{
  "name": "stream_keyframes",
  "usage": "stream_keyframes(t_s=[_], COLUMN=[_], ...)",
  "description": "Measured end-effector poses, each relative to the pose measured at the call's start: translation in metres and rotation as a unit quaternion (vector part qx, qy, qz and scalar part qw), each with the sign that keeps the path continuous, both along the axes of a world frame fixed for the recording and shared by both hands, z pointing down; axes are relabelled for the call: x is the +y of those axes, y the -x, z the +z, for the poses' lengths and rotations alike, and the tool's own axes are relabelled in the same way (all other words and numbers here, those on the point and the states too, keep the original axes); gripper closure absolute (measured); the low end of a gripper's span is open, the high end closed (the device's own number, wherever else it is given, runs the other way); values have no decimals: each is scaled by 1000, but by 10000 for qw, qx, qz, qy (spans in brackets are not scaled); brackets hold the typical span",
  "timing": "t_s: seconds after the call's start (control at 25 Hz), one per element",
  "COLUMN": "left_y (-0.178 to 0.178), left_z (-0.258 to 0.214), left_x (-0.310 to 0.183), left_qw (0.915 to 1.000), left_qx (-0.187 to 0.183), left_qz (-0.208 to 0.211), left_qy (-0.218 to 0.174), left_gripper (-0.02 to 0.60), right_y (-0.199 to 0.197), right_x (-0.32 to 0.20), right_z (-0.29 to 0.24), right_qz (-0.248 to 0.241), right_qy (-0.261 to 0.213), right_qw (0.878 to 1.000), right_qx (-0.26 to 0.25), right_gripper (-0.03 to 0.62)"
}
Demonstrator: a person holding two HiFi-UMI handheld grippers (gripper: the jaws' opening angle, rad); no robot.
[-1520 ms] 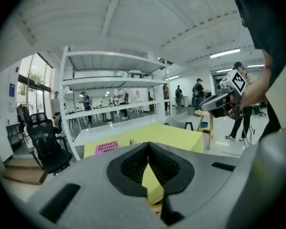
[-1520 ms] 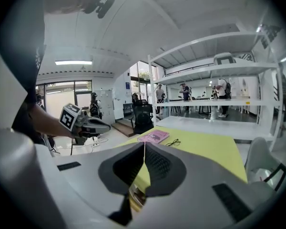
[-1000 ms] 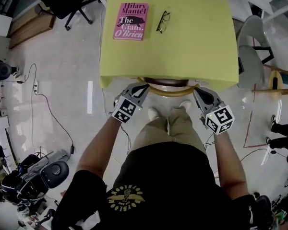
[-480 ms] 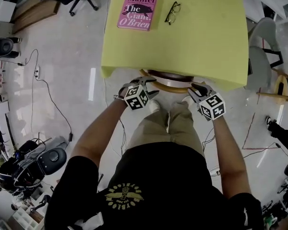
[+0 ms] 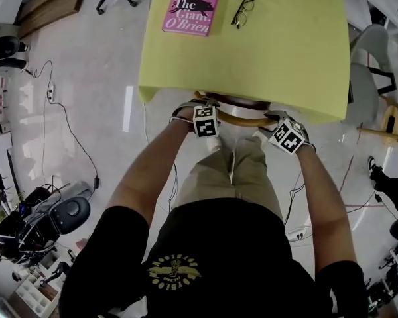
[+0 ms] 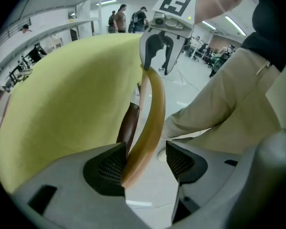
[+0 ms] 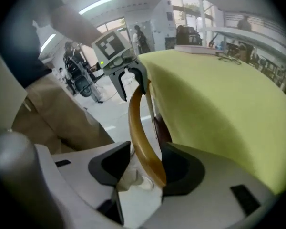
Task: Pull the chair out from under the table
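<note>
The chair is tucked under the yellow-green table (image 5: pixel 252 52); only its curved wooden back rail (image 5: pixel 242 119) and dark seat edge (image 5: pixel 235 103) show. My left gripper (image 5: pixel 196 105) straddles the rail's left end and my right gripper (image 5: pixel 276 116) its right end. In the left gripper view the rail (image 6: pixel 152 118) runs between the opening jaws of the left gripper (image 6: pixel 143 163), against the left pad and clear of the right one. In the right gripper view the rail (image 7: pixel 138 123) lies between the opening jaws of the right gripper (image 7: pixel 145 163), near the right pad.
A pink book (image 5: pixel 192 6) and glasses (image 5: pixel 242 12) lie on the table's far side. The person's legs (image 5: pixel 232 171) stand just behind the chair. A grey chair (image 5: pixel 365 78) and wooden stool (image 5: pixel 395 121) are at the right, cables (image 5: pixel 66 131) and black equipment (image 5: pixel 53 217) at the left.
Both grippers have dropped down onto the chair's back rail and tipped downward. Their jaws, shut before, now stand apart around the rail.
</note>
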State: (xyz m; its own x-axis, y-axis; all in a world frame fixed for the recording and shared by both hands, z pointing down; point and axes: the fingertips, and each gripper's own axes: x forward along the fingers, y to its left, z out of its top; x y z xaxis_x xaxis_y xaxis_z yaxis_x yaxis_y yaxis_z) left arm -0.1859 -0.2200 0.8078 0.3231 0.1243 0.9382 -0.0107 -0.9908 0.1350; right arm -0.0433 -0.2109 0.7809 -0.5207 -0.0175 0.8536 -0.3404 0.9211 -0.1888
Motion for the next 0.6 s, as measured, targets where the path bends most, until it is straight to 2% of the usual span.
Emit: stream_keyframes(t_s=[0.08,0.16,0.32,0.44,0.6], left_y=[-2,-5,-7,-9,-7], left_z=[8,12,18,20,29], left_x=[2,2,-3,-2,-1], left_qw=[10000,9999,9994,9992,9970], left_qx=[-66,-85,-177,-220,-592], left_qz=[63,-37,-131,71,385], left_qy=[26,107,276,321,317], left_gripper=[347,347,337,331,328], right_y=[2,4,5,4,4], right_x=[8,13,7,9,9], right_z=[15,28,38,37,42], right_qz=[-518,-824,-1004,-1083,-1095], right_qy=[-29,-13,-97,-49,-32], right_qw=[9983,9956,9937,9933,9929], right_qx=[270,442,483,404,453], right_gripper=[414,413,402,404,402])
